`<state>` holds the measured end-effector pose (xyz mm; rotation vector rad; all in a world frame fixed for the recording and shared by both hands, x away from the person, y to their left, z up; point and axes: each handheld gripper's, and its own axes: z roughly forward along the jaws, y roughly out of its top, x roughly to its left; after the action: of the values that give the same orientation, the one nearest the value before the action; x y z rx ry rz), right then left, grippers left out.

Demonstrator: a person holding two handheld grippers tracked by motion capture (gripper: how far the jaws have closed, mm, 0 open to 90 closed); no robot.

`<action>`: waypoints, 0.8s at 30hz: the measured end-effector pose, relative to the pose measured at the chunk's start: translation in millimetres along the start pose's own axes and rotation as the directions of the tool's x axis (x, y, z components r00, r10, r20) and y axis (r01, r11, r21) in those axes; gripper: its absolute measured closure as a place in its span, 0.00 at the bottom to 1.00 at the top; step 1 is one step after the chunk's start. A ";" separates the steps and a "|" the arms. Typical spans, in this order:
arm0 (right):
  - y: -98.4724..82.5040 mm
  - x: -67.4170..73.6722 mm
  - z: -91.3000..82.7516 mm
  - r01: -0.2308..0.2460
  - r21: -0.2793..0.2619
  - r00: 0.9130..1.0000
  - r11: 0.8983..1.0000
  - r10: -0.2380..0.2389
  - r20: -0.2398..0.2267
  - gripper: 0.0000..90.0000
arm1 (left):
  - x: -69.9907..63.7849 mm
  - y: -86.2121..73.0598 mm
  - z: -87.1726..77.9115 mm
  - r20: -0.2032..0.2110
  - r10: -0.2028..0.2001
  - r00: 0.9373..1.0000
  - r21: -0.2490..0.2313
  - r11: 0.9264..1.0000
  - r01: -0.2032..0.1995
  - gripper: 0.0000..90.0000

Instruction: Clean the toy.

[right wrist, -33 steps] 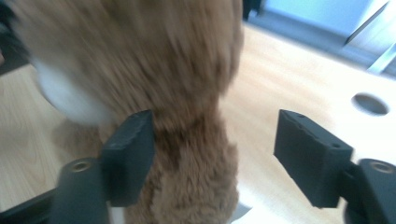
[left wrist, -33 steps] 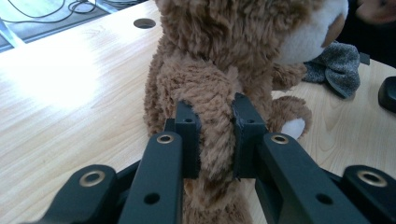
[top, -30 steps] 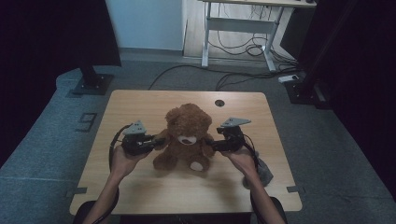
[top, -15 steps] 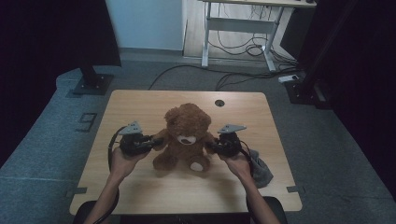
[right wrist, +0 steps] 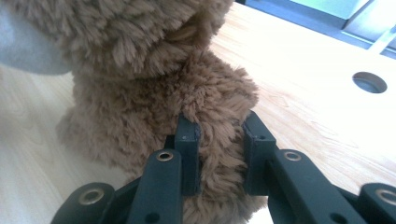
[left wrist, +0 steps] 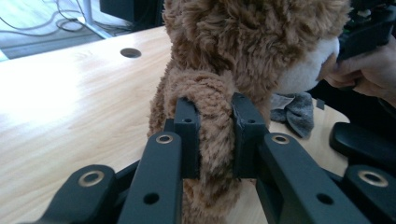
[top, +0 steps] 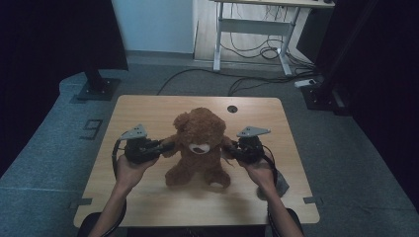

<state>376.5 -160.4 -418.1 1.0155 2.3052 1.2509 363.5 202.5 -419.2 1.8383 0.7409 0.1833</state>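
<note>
A brown plush teddy bear (top: pixel 198 145) sits upright in the middle of the wooden table (top: pixel 148 113), facing the person. My left gripper (top: pixel 165 146) is shut on the bear's arm (left wrist: pixel 212 130) at the bear's left side in the high view; the fur bulges between the black pads. My right gripper (top: pixel 228 150) is shut on the bear's other arm (right wrist: pixel 219 140), its jaws having just closed on the fur. Both grippers hold the arms out sideways at about the bear's shoulder height.
A round cable hole (top: pixel 232 108) lies in the table behind the bear. A crumpled grey cloth (top: pixel 279 183) lies near the table's right front, by the right forearm. Cables and a desk frame (top: pixel 252 34) stand on the floor beyond the table.
The right gripper, open beside the bear a second ago, has closed on the bear's arm and risen slightly. The left gripper and the bear have stayed in place.
</note>
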 end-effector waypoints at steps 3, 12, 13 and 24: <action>-3.0 -6.7 4.5 -0.027 0.018 1.000 0.999 0.027 -0.002 0.80 | 4.3 -3.4 6.2 -0.008 -0.013 1.000 0.019 1.000 0.013 0.83; -11.1 -18.7 27.1 -0.051 0.056 0.999 0.997 0.051 -0.004 0.78 | 24.5 -12.8 24.6 -0.064 -0.034 0.997 0.053 0.998 0.037 0.82; -11.4 -20.2 29.0 -0.055 0.059 0.998 0.997 0.055 -0.004 0.78 | 26.5 -13.3 25.8 -0.066 -0.033 0.997 0.053 0.998 0.037 0.82; -12.3 -33.9 47.2 -0.077 0.085 0.997 0.993 0.076 0.007 0.76 | 43.7 -17.1 42.4 -0.091 -0.064 0.994 0.068 0.995 0.070 0.80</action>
<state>422.0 -161.2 -456.4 1.1436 2.3549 1.1874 410.8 197.2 -460.8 1.8787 0.8798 0.1980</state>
